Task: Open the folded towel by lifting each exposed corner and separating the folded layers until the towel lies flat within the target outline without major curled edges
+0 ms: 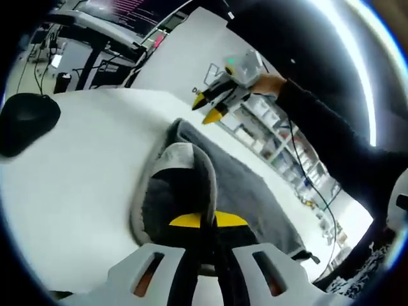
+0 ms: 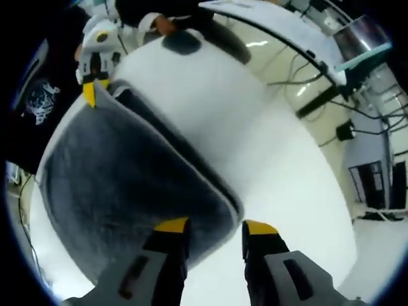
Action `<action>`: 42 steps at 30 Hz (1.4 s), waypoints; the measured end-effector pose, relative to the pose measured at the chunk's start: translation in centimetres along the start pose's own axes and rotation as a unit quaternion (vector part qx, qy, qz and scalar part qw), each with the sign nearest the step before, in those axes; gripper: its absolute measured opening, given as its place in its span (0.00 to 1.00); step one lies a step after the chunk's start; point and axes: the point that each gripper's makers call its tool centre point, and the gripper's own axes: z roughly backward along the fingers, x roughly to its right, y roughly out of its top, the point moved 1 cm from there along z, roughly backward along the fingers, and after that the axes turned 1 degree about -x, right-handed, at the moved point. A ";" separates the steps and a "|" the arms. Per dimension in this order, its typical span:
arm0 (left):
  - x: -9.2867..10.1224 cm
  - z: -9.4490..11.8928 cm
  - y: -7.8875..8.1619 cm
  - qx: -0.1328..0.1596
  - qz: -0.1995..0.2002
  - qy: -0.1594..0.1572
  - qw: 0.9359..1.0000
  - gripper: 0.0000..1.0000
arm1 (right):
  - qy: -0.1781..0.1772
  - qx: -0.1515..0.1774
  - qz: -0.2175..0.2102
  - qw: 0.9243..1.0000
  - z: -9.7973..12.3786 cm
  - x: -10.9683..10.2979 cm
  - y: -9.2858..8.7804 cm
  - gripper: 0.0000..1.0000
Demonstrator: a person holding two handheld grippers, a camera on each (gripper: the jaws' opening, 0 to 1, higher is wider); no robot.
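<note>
The grey towel [image 1: 255, 185] lies on the white table [image 1: 76, 191], with its near edge lifted into a curled fold [image 1: 182, 172]. My left gripper [image 1: 209, 220] is shut on that raised fold. My right gripper [image 1: 206, 108] hovers above the towel's far corner, held by a hand. From the right gripper view the towel [image 2: 127, 172] spreads out dark and folded. Its near rounded corner reaches the gap of my open right gripper [image 2: 215, 226]. The left gripper [image 2: 89, 92] pinches the towel's far corner there.
A black rounded object [image 1: 29, 121] [image 2: 182, 41] rests on the table away from the towel. Desks with cables and a monitor [image 2: 357, 38] stand beyond the table. Shelving [image 1: 280, 140] lines the far side. A person's dark sleeve [image 1: 319, 121] reaches in.
</note>
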 end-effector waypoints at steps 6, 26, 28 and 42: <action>0.0 0.0 -0.1 -0.003 -0.022 0.005 1.000 0.02 | 0.004 -0.006 0.000 1.000 -0.7 0.2 0.1 0.20; 0.0 0.1 0.1 0.002 -0.021 -0.002 1.000 0.01 | 0.006 -0.011 0.015 1.000 -3.3 0.2 0.2 0.16; 0.0 0.1 0.2 0.001 -0.016 -0.004 1.000 0.01 | 0.008 -0.017 0.018 1.000 -3.5 0.1 -0.2 0.15; -0.1 -0.1 0.2 0.002 -0.018 -0.007 1.000 0.01 | 0.007 -0.026 0.030 0.999 -4.6 0.7 -0.4 0.09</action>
